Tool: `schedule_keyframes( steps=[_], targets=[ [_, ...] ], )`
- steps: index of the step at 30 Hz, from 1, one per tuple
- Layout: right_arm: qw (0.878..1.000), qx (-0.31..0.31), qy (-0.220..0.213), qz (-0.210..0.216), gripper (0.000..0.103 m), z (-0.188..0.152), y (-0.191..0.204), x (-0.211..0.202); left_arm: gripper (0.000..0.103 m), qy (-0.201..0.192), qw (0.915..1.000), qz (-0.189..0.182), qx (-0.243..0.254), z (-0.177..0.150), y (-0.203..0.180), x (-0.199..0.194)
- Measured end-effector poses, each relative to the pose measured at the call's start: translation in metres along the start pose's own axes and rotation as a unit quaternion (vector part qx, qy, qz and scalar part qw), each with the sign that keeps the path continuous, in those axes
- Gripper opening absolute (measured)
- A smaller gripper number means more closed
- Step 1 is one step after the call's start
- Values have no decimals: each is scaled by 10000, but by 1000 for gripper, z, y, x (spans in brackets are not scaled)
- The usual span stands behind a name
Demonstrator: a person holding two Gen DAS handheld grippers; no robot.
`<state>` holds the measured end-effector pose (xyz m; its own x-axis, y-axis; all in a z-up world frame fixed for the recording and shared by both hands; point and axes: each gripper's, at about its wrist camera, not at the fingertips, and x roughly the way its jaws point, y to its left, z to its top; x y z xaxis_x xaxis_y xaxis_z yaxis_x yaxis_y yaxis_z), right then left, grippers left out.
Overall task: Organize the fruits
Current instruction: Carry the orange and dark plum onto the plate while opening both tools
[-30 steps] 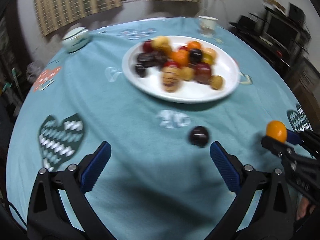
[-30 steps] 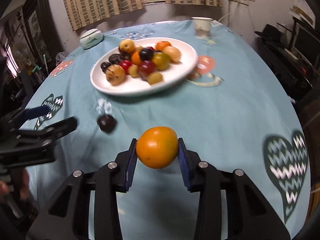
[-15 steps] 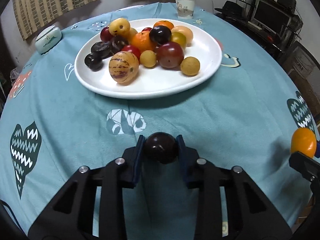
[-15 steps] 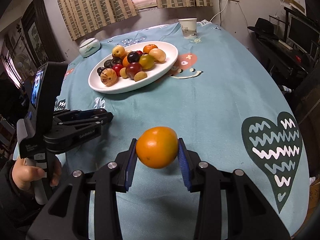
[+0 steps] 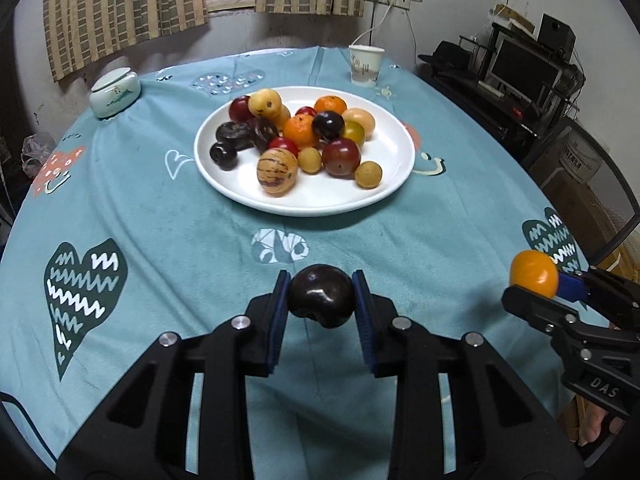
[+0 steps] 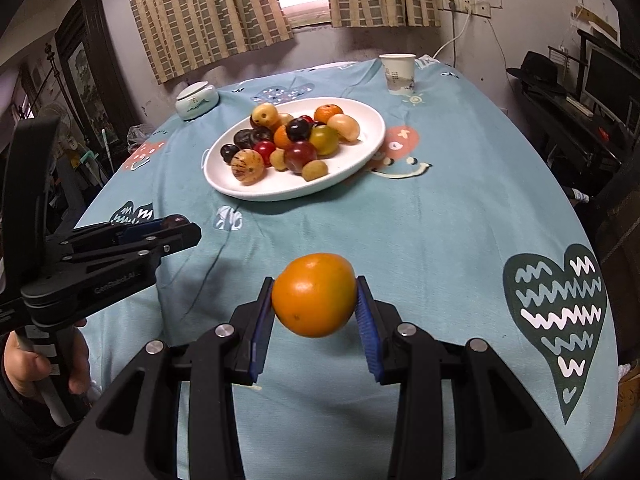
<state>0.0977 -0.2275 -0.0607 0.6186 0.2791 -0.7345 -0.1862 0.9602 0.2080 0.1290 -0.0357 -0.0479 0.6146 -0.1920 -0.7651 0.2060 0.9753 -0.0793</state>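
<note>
- A dark plum [image 5: 321,295] is clamped between the blue pads of the left hand-held gripper [image 5: 321,300], held clear above the table [image 5: 168,232]; the jaws have just been closing and now sit pressed on the fruit's two sides.
- An orange [image 6: 314,294] is gripped by the right hand-held gripper [image 6: 315,312], also lifted off the teal cloth, pads tight against both flanks.
- In the left wrist view, the right hand-held gripper is seen at the right edge, with the orange at its tip.
- In the right wrist view, the left hand-held gripper is seen at the left edge; only a sliver of the plum is made out at its tip, and a hand [image 6: 36,364] is wrapped round the handle below.
- A white plate [image 5: 384,184] is set toward the far middle of the table, well apart from both held fruits.
- A heap of fruit is piled on the plate: a striped melon [image 5: 277,177] at the near side, a red plum [image 5: 341,157] just to its right, a tangerine [image 5: 301,131] in the middle, dark fruits on the left.
- A paper cup [image 5: 365,65] is stood upright beyond the plate, far right.
- A small lidded jar [image 5: 115,93] is placed at the far left of the table.
- Striped curtains [image 6: 200,12] are hung on the far wall, either side of a bright window.
</note>
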Motion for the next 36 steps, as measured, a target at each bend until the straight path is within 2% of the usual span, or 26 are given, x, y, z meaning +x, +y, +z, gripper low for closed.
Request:
schedule_keyframes(
  steps=[13,17,20,26,31,36],
  targets=[
    [9997,-224,115,62,40,12,29,15,31,-105,9996,-1,-257,6,36,-12],
    [9993,-289,204,120,40,18,34,23,32,-110,9996,35,-242,20,41,-11],
    [9988,-408,236,161,40,34,36,30,32,-109,9997,75,-221,43,46,-5],
    [9990,-381,178,117,39,85,26,57,32,5,9994,227,-260,106,60,33],
    [9991,-389,143,-131,39,124,14,93,32,232,9990,252,-294,128,63,70],
    [9982,-427,341,-235,39,135,7,122,32,424,9982,193,-369,135,68,96]
  ],
)
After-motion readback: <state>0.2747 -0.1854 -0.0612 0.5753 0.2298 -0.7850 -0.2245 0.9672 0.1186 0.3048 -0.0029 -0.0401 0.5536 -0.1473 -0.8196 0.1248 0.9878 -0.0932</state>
